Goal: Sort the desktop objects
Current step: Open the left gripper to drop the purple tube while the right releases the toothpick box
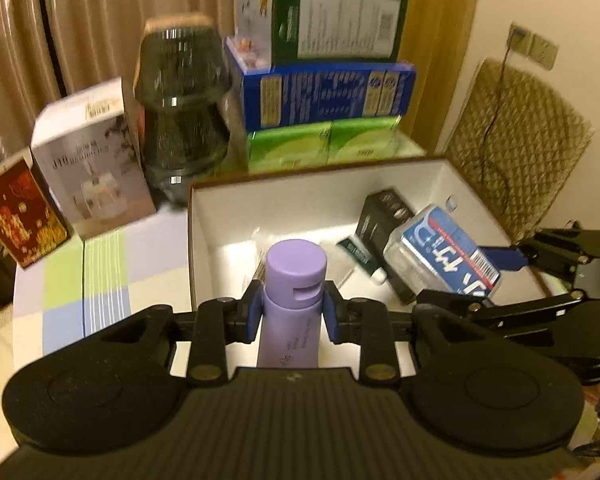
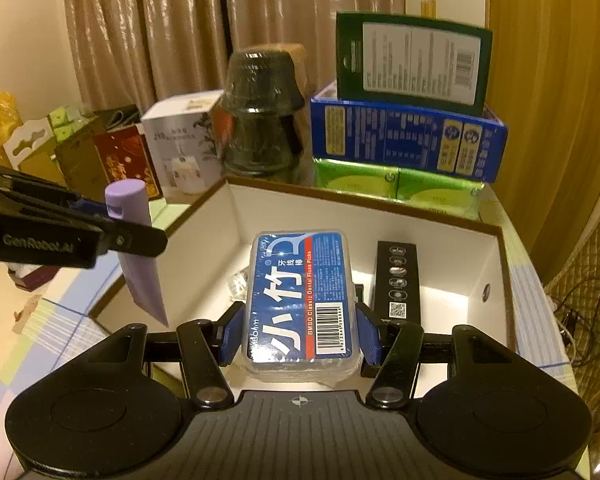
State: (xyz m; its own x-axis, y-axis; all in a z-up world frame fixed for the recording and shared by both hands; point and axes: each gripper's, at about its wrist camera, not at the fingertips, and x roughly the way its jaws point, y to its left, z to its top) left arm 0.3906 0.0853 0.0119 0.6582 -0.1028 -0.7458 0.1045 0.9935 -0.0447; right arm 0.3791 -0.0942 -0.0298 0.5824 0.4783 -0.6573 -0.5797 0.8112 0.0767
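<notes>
My left gripper (image 1: 292,314) is shut on a purple tube (image 1: 294,300), cap up, held over the near left edge of the white open box (image 1: 228,216). The tube also shows in the right wrist view (image 2: 134,240), tilted at the box's left side. My right gripper (image 2: 300,332) is shut on a clear floss-pick case with a blue label (image 2: 300,300), held above the white box (image 2: 488,256). The case also shows in the left wrist view (image 1: 444,256). In the box lie a black slim box (image 2: 396,276) and a small green-and-white tube (image 1: 360,258).
Behind the box stand a dark glass jar (image 1: 180,112), a white product box (image 1: 92,156), a red box (image 1: 20,208), and stacked blue (image 1: 324,94) and green boxes (image 1: 324,144). A checked cloth (image 1: 84,280) covers the table. A woven chair (image 1: 516,140) stands to the right.
</notes>
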